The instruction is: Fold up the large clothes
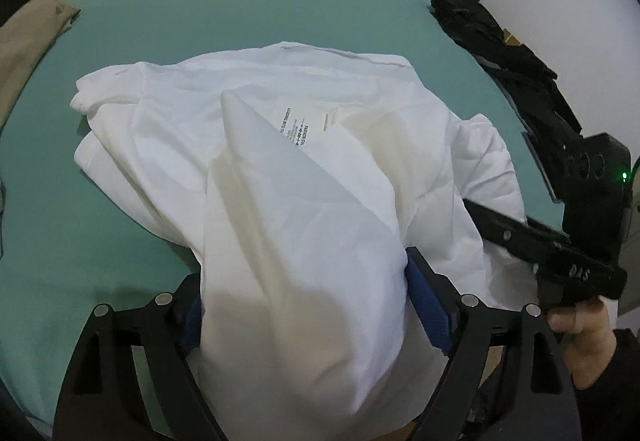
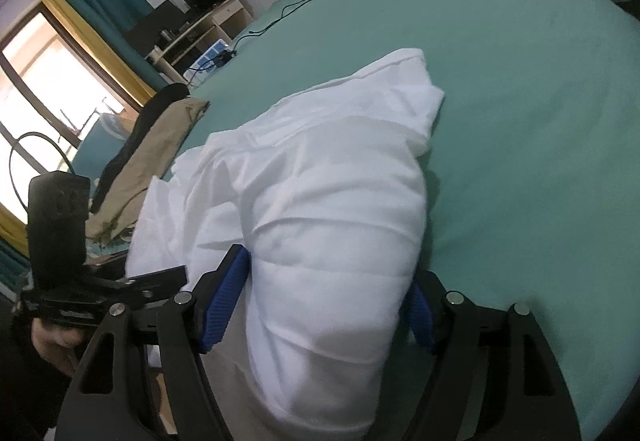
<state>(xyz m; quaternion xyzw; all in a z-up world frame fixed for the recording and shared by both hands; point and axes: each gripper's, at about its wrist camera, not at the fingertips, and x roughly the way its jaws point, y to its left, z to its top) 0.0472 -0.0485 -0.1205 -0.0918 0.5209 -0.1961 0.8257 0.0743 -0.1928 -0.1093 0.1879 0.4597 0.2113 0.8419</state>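
Two grippers' ribbed blue jaws pinch the soft, rumpled white garment (image 1: 280, 181).

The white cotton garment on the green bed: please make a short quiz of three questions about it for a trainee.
1. True or false: the left claw grips the white cotton garment.
2. What lies under the garment? A) green bed sheet B) wooden floor C) grey carpet
3. Fill in: the printed label on the garment has ____ text.

Key: 1 true; 2 A; 3 black. The right claw also grips the garment.
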